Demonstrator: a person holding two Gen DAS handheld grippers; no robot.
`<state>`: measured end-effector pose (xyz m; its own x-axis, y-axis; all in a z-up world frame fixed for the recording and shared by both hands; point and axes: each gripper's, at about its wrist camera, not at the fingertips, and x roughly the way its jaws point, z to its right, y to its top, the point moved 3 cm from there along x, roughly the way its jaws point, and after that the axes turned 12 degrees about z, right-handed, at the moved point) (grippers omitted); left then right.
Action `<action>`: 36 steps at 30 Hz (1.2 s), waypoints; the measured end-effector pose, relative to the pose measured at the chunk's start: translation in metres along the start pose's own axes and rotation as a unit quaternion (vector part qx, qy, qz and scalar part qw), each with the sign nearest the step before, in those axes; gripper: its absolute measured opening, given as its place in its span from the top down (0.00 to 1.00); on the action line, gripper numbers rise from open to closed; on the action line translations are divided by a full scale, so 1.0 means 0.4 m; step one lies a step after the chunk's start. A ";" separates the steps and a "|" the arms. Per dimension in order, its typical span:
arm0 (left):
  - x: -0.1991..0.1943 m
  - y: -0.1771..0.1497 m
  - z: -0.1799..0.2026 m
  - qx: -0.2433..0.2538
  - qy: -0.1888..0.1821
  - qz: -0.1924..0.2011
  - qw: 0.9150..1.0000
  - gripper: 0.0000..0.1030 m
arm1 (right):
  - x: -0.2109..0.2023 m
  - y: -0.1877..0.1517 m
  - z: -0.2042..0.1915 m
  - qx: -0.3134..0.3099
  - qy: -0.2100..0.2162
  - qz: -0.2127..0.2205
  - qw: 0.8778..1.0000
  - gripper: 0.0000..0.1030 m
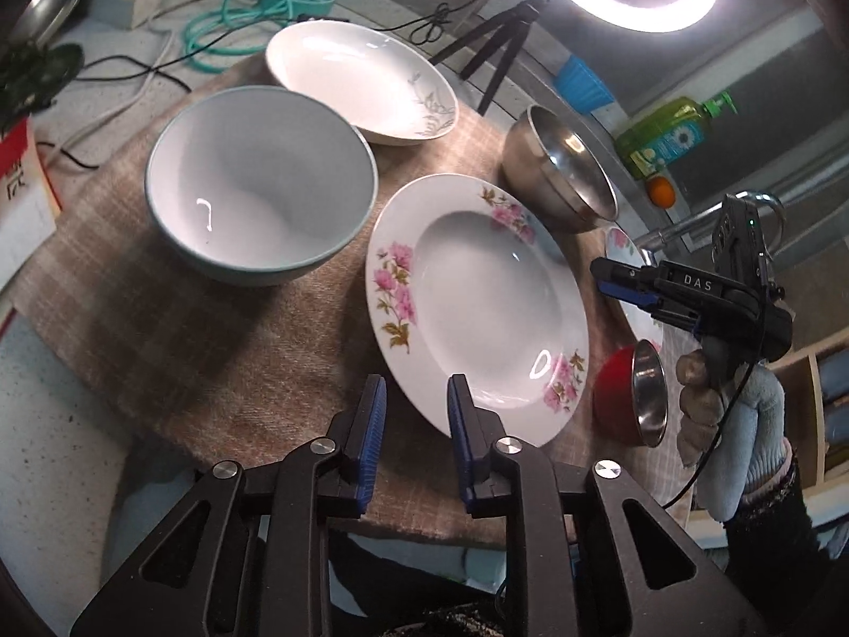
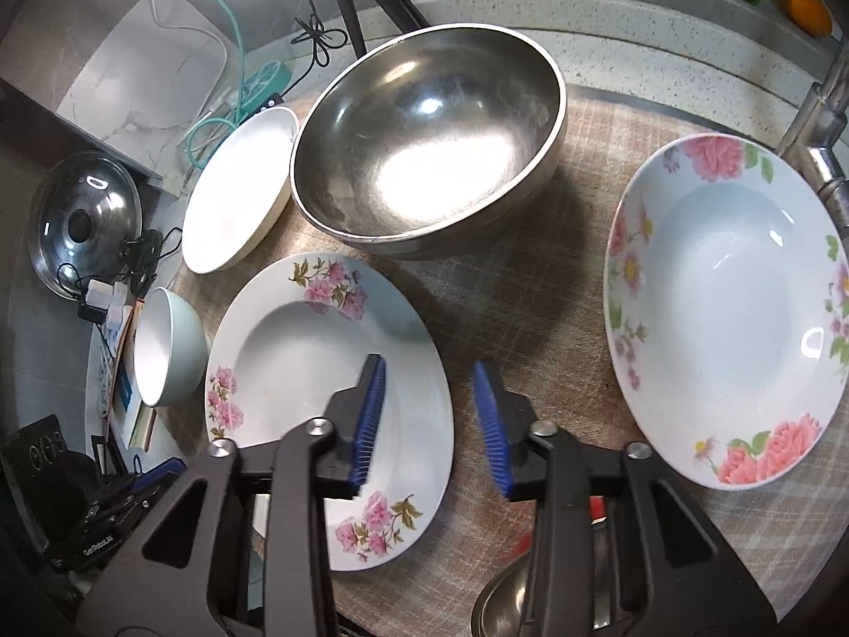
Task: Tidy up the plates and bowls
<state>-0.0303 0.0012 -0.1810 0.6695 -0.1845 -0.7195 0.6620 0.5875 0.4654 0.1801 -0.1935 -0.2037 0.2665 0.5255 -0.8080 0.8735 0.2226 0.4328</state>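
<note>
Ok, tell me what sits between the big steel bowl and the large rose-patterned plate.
Nothing sits there: in the right wrist view only bare checked cloth separates the steel bowl from the rose plate.

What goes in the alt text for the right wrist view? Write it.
An open right gripper hovers over a white pink-flowered plate on a checked beige cloth. Behind sits a large steel bowl; to the right, a rose-patterned white dish.

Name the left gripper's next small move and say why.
Probably ease the left gripper right, so its narrowly parted pads straddle the pink-flowered plate's near rim. Nothing lies between the pads; the rim sits just beyond the right fingertip.
</note>
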 end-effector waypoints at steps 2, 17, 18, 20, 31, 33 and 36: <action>0.011 0.002 -0.012 -0.009 0.003 0.000 1.000 0.82 | 0.009 0.003 0.000 -0.003 -0.004 -0.003 1.000 0.74; 0.066 0.007 -0.040 -0.047 -0.007 -0.011 0.999 0.86 | 0.061 0.005 0.013 0.017 0.016 -0.032 0.999 0.74; 0.067 0.007 -0.041 -0.049 -0.007 -0.011 0.999 0.87 | 0.065 0.006 0.014 0.024 0.020 -0.035 0.999 0.74; 0.069 0.008 -0.043 -0.049 -0.005 -0.011 0.999 0.87 | 0.069 0.002 0.014 0.028 0.025 -0.038 0.999 0.75; 0.086 0.011 -0.041 -0.036 0.000 -0.014 0.999 0.87 | 0.069 -0.003 0.001 0.003 0.008 -0.039 0.999 0.79; 0.086 0.011 -0.038 -0.027 0.003 -0.014 1.000 0.87 | 0.069 -0.001 -0.002 -0.001 0.004 -0.038 0.999 0.79; 0.090 0.010 -0.032 -0.018 0.009 -0.015 1.000 0.87 | 0.070 0.000 -0.006 -0.002 0.001 -0.037 0.999 0.79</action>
<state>-0.0077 0.0072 -0.2118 0.6436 -0.1880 -0.7419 0.6688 0.6095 0.4257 0.1867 -0.1769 -0.2253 0.2001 0.5086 -0.8375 0.8890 0.2650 0.3733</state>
